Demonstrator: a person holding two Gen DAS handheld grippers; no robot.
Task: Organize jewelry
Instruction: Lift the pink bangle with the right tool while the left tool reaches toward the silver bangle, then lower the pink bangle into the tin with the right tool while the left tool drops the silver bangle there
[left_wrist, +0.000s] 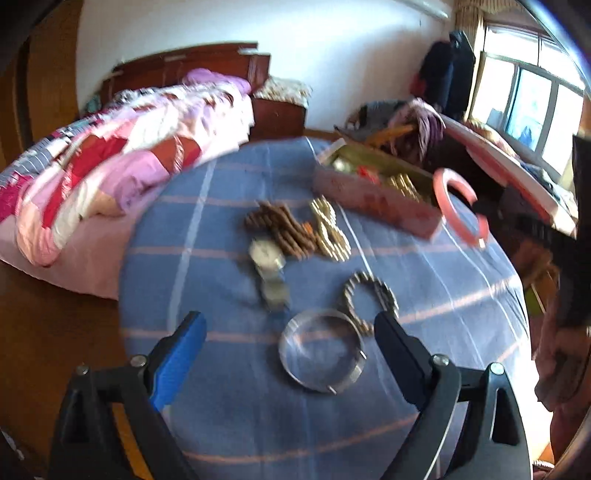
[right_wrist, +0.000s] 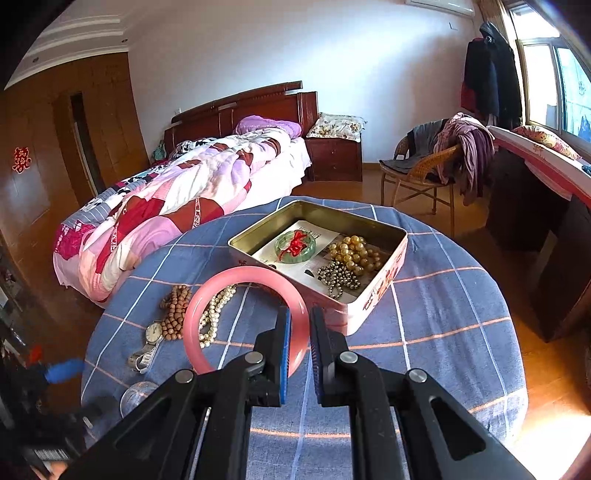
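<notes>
The round table (right_wrist: 443, 332), under a blue checked cloth, has open floor on every side; a bed (right_wrist: 184, 192) stands beyond its far left edge and a wicker chair (right_wrist: 417, 177) beyond its far right. The near half of the cloth is mostly bare.

The right gripper (right_wrist: 300, 314) is clamped on the pink bangle (right_wrist: 207, 295), pinching the ring's right-hand arc. The bangle is held above the cloth, its plane tilted up toward the camera, and it hangs out to the left of the fingers, just in front of the tin's (right_wrist: 369, 306) near corner. The tin sits at the table's middle, its long side running from near right to far left; gold beads (right_wrist: 354, 251) and a green disc (right_wrist: 295, 245) lie inside.

The left gripper (left_wrist: 290, 332) gapes wide with nothing pressed between its fingers; a silver bangle (left_wrist: 321, 354) lies flat on the cloth between them. Brown beads (right_wrist: 173, 312), pearls (right_wrist: 214, 314) and a watch (right_wrist: 151, 336) lie together near the left edge.
</notes>
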